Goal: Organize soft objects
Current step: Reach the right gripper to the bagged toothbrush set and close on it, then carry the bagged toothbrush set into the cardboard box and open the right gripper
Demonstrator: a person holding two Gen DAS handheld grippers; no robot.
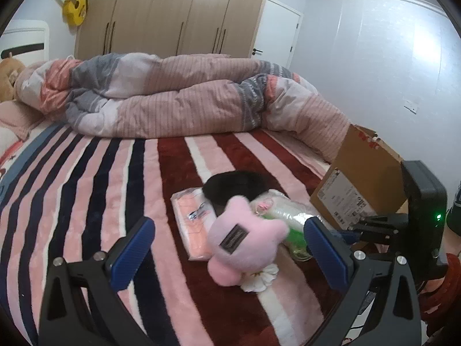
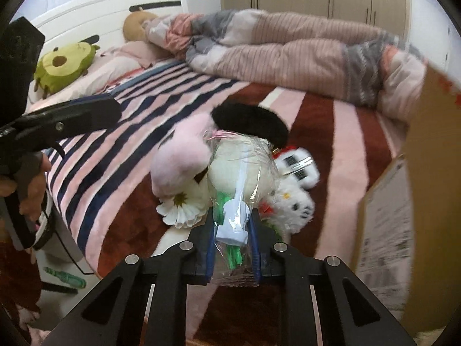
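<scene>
A pile of soft toys lies on the striped blanket (image 1: pixel 115 190). My right gripper (image 2: pixel 232 230) is shut on a plastic-wrapped plush bouquet (image 2: pixel 240 170) and holds it just above the pile. Beside it lie a pink plush (image 2: pixel 178 158), a white daisy (image 2: pixel 180 206), a white cat plush (image 2: pixel 296 207) and a black fluffy item (image 2: pixel 250 121). My left gripper (image 1: pixel 227 242) is open, its blue pads either side of the pink plush (image 1: pixel 245 239), apart from it. A flat packet of pink cloth (image 1: pixel 194 219) lies to the left.
An open cardboard box (image 1: pixel 357 184) stands on the bed at the right, close to the pile (image 2: pixel 415 190). A rolled quilt (image 1: pixel 187 98) lies across the far side. An avocado plush (image 2: pixel 64 63) rests by the headboard. Wardrobes (image 1: pixel 173 11) stand behind.
</scene>
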